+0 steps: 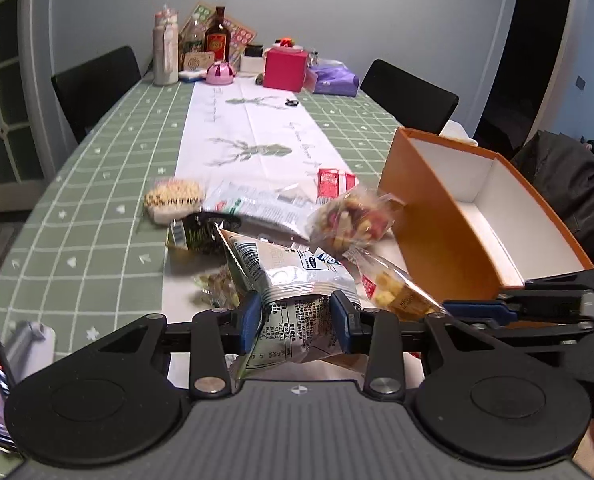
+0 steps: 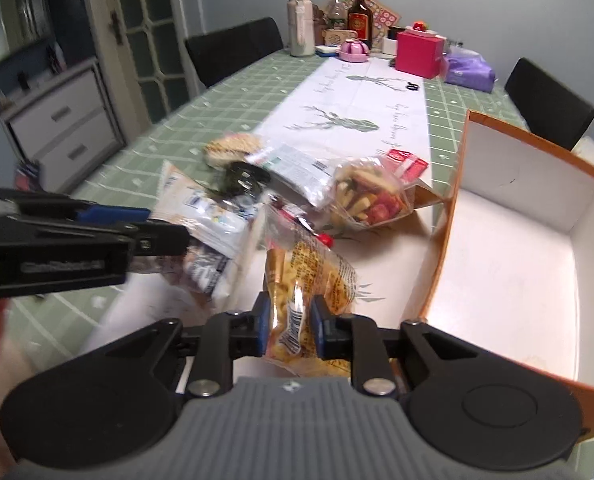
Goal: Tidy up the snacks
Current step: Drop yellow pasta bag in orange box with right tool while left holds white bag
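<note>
Foil pouch point(image 1: 297, 280) clamped in left tongs point(image 1: 297, 316), yellow pack point(image 2: 297, 300) clamped in right tongs point(image 2: 289, 324), both just beside the orange box point(image 2: 517, 240). Step in hand looks like loading; next, carry each over the rim and release, then fetch the pile on the desk point(image 1: 97, 220).

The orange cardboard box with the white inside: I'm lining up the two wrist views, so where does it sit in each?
Left wrist view: the orange cardboard box with the white inside is at the right, beyond the right tool.
Right wrist view: the box fills the right side, open and empty.
Shared landmark: the pink cube-shaped box at the table's far end.
</note>
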Available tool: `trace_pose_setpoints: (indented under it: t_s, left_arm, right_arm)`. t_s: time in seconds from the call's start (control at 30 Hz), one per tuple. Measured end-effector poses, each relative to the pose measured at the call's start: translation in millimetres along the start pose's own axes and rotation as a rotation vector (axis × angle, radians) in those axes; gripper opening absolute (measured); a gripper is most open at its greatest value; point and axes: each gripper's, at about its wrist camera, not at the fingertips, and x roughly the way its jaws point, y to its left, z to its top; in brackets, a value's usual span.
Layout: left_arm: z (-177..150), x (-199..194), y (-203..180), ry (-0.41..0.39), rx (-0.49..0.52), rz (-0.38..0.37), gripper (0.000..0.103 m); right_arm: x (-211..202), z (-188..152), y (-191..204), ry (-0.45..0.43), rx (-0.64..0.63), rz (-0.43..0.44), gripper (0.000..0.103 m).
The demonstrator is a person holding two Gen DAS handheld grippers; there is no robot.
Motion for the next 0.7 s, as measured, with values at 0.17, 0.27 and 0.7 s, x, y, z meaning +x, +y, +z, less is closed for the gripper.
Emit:
trace_pose_setpoints:
  t_s: [0.17,0.27,0.7]
  left_arm:
    - [14.8,-14.4,-12.9,-0.019,0.044,0.022,0.042]
    - [25.2,-21.1,-22.4,-0.033,0.075,0.03,0.041]
    - [67.8,-4.0,-65.7,-0.02,0.177,-0.06,0.001]
  right_arm:
    - [-41.2,10.2,4.1,-0.055,-0.042,0.031,0.014]
    - [-63.2,20.6,1.8,-0.094,-0.071,0.017,0.012]
    - [-74.6,48.8,-70.5,-0.077,-0.062,-0.161,0.001]
